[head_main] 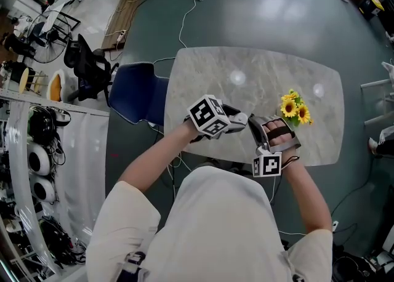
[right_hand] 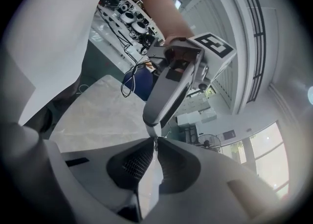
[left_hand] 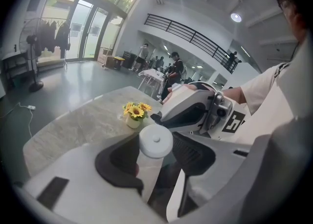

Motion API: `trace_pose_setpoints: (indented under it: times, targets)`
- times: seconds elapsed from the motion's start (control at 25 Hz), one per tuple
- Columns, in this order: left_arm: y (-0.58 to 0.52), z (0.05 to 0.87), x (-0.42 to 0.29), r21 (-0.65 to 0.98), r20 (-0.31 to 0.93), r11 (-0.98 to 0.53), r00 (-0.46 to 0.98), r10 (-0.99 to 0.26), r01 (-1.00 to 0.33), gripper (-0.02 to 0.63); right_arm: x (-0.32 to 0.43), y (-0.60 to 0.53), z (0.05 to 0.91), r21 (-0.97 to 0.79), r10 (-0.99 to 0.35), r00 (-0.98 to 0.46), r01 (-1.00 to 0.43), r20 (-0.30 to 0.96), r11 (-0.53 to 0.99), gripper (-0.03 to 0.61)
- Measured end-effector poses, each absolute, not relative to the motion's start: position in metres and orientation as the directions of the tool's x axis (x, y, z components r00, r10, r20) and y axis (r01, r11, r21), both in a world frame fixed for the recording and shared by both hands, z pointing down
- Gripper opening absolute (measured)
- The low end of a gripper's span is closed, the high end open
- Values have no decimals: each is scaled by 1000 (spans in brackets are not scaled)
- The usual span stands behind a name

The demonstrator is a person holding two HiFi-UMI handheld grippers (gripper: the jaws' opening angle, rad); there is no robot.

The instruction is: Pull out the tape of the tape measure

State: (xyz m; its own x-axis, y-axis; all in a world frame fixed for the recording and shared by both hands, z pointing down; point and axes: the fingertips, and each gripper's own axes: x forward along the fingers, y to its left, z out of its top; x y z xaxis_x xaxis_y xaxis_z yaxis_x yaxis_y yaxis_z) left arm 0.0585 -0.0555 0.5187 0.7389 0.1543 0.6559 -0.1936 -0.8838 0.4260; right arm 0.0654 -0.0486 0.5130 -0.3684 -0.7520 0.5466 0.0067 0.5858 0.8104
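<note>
White round tape measure (left_hand: 155, 141) was clamped between the left gripper's (left_hand: 156, 155) jaws; the right gripper's (right_hand: 155, 145) jaws were closed on its tape tip (right_hand: 156, 143).

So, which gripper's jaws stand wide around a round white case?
The left gripper, clamping the tape measure; the right gripper has jaws nearly meeting on the tape tip.

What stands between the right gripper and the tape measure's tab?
Nothing visible. The left gripper holds the white tape measure, and the right gripper appears shut on a small tab at its jaw tips. Sunflowers stand close beside it.
</note>
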Motion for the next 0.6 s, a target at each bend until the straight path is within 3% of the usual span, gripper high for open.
trace_pose_setpoints:
  times: [0.24,0.6]
  targets:
    - [-54,522,53,455,641,-863,754,146,-219,215,62,-48,515,799,-742,-371,-2,558,601,40]
    - [-61,517,50,424,622,-866,780,67,-263,215,65,-61,508,707,-750,-385,-280,537,650,39]
